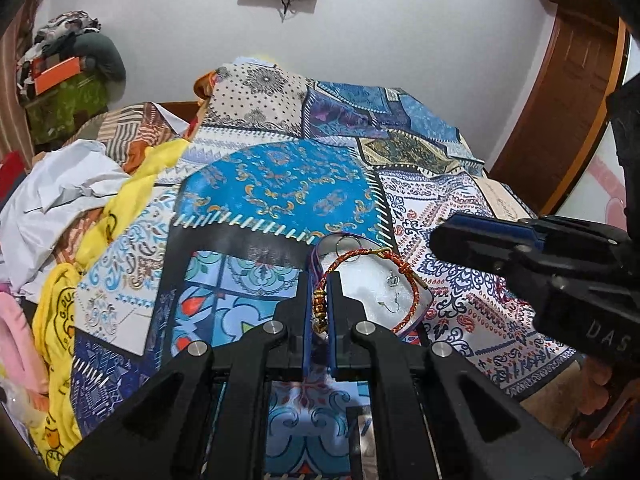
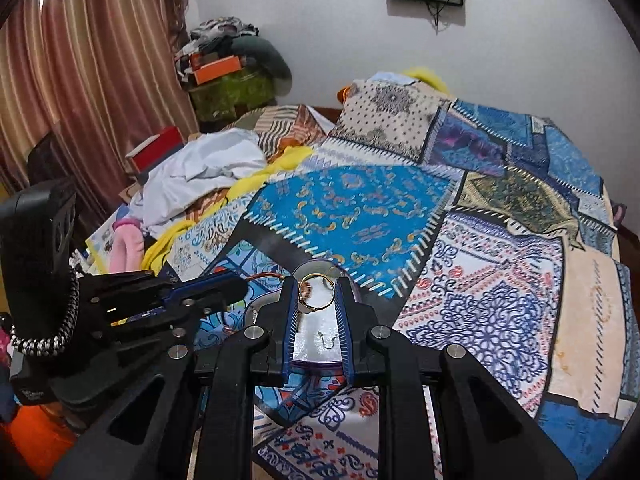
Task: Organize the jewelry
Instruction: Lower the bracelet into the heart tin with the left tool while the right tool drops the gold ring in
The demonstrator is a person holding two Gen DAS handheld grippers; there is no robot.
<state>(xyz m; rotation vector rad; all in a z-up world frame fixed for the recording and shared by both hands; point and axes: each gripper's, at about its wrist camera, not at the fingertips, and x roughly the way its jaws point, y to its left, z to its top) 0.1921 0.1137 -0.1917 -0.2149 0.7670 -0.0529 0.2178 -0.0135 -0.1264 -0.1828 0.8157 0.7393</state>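
- My left gripper [image 1: 320,300] is matte black plastic with angular linkage arms, four round silver pivot screws and blue ribbed pads lining its fingers [image 1: 307,320].
- My right gripper [image 2: 318,304] has the same build: black arms, silver screws, blue ridged pads.
- Its housing shows embossed letters "DAS" in the left view.
- A black-and-white braided cable [image 2: 60,320] loops around the left unit's body.

A bed [image 2: 500,264] under a patchwork-print cover of blue, white and beige. Near its front, a clear tray [image 2: 316,344] with purple rim. Along the left side, crumpled white cloth [image 2: 200,176], yellow fabric [image 1: 56,320], something pink [image 2: 124,248].
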